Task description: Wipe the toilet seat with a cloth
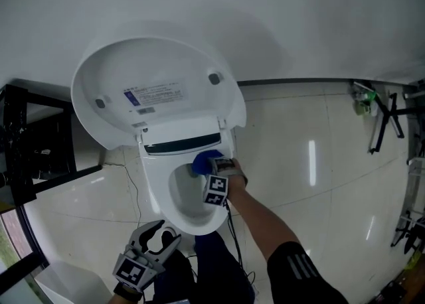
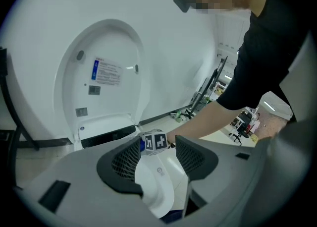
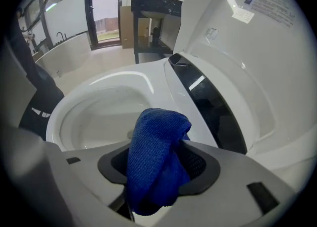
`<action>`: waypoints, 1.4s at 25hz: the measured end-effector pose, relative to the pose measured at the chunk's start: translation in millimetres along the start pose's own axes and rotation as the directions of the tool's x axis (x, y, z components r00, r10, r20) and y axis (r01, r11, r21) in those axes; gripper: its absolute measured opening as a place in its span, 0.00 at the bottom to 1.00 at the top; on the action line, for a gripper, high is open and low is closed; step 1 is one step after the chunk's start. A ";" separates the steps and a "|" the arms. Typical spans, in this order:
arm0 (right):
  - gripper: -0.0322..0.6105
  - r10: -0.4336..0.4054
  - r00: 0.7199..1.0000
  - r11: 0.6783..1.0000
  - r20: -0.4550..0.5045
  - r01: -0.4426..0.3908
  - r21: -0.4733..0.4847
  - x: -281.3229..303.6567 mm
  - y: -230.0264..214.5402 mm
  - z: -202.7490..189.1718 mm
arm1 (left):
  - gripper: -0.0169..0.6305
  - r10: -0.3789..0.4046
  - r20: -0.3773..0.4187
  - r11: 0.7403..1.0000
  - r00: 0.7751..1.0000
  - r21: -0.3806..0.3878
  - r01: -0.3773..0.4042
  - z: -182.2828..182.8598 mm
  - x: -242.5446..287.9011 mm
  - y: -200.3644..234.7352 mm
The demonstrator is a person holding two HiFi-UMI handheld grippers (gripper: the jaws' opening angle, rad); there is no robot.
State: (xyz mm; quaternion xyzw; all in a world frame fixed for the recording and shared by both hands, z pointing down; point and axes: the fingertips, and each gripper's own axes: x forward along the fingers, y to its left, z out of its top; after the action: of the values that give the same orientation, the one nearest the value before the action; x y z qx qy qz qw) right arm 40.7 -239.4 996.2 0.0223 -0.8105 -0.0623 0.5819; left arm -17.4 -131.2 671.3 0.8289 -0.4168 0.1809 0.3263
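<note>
**Right hand-held gripper**: jaws clamped on the cloth. It reaches over the bowl to the rear right of the toilet seat, just in front of the dark band at the hinge. This placement likely puts the wad on the back of the ring for wiping. Whether the cloth actually presses the seat cannot be told.

**Cloth**: deep blue, with a fine knitted or microfibre weave. It is bunched into a soft folded wad that bulges above the jaws and hangs below them. Holding it doubled up probably gives a thick pad rather than a loose flap.

**Toilet seat**: white, smooth, glossy plastic in an oval ring. It lies down on the bowl.

**Lid**: white and rounded, tipped up against the wall, which leaves the seat open to reach. Its underside carries a printed label and two small grey bumpers.

**Left hand-held gripper**: jaws apart and holding nothing. It is held low near the front of the toilet, apparently kept out of the working path. In its own view, the meshed grey pads frame only the bowl's front.

**Floor**: pale, shiny tile.
</note>
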 end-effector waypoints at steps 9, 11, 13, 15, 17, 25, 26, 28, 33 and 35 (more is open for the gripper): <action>0.45 0.023 0.995 0.994 -0.095 -0.033 -0.105 16.9 4.5 -17.9 | 0.38 0.008 -0.032 1.000 0.999 -0.015 -0.008 0.1 9.6 6.2; 0.45 0.036 0.995 0.997 -0.089 -0.042 -0.057 15.1 7.0 -22.5 | 0.38 0.001 -0.035 1.000 0.999 -0.005 -0.002 3.0 12.4 5.9; 0.45 0.047 0.996 0.999 -0.082 -0.047 -0.003 10.7 9.4 -32.1 | 0.38 -0.008 -0.034 1.000 0.999 0.002 0.008 6.2 16.1 4.3; 0.45 0.065 0.995 0.997 -0.082 -0.060 0.054 4.4 14.9 -44.7 | 0.38 -0.019 -0.032 1.000 0.999 0.008 0.019 8.4 19.9 2.2; 0.45 0.087 0.992 0.992 -0.088 -0.078 0.097 -1.5 26.0 -57.7 | 0.38 -0.031 -0.035 0.999 0.999 0.013 0.032 8.8 23.7 -0.1; 0.45 0.169 0.981 0.970 -0.096 -0.149 0.191 -27.5 120.7 -93.1 | 0.38 -0.088 -0.044 0.996 0.995 0.027 0.090 0.6 29.8 -19.5; 0.45 0.179 0.979 0.965 -0.094 -0.156 0.209 -29.0 133.2 -94.3 | 0.38 -0.093 -0.047 0.995 0.995 0.025 0.094 -1.3 29.7 -20.9; 0.45 0.199 0.976 0.955 -0.091 -0.173 0.242 -31.2 157.2 -94.6 | 0.38 -0.099 -0.054 0.995 0.994 0.026 0.101 -4.4 28.7 -22.0; 0.45 0.248 0.964 0.936 -0.093 -0.214 0.280 -33.9 205.3 -90.7 | 0.38 -0.110 -0.057 0.993 0.992 0.040 0.113 -9.7 23.8 -21.6; 0.44 0.251 0.963 0.932 -0.095 -0.214 0.292 -30.2 211.3 -91.4 | 0.38 -0.115 -0.056 0.992 0.992 0.046 0.117 -11.5 22.0 -22.3</action>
State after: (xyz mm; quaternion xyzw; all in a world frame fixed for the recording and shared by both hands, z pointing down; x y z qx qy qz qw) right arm 144.5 -33.6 1023.4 0.0119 -0.7682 0.1238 0.6280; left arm 13.3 -126.0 683.5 0.8544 -0.3547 0.1937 0.3268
